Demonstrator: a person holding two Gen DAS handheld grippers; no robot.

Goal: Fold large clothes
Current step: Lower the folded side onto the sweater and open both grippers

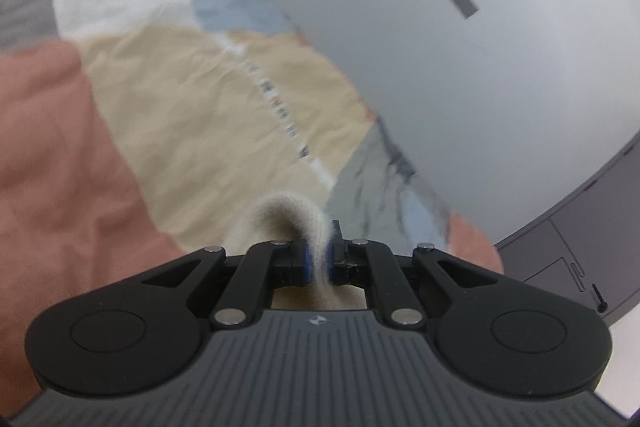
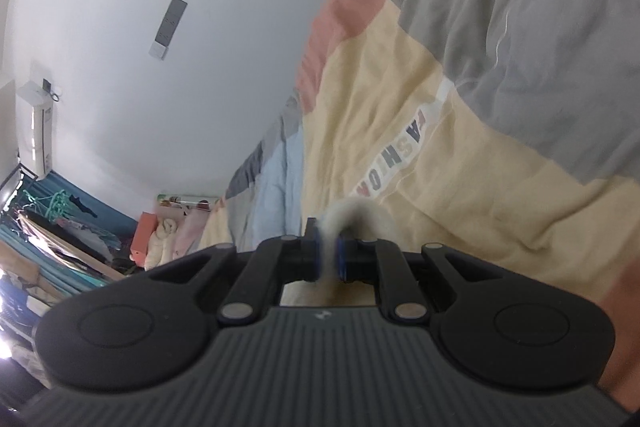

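Observation:
A cream knit garment is pinched in my left gripper, whose blue-padded jaws are shut on a fold of its edge. The same cream garment is pinched in my right gripper, also shut on a fold. Only the small humps of fabric above each gripper show; the rest of the garment hangs hidden below. Both grippers are held up above a bed covered by a patchwork quilt of beige, salmon, grey, blue and white patches, which also shows in the right wrist view. Both views are tilted and blurred.
A white wall runs along the bed's far side with a socket strip. A grey cabinet stands at one end. At the other end are an air conditioner, hanging clothes and soft toys.

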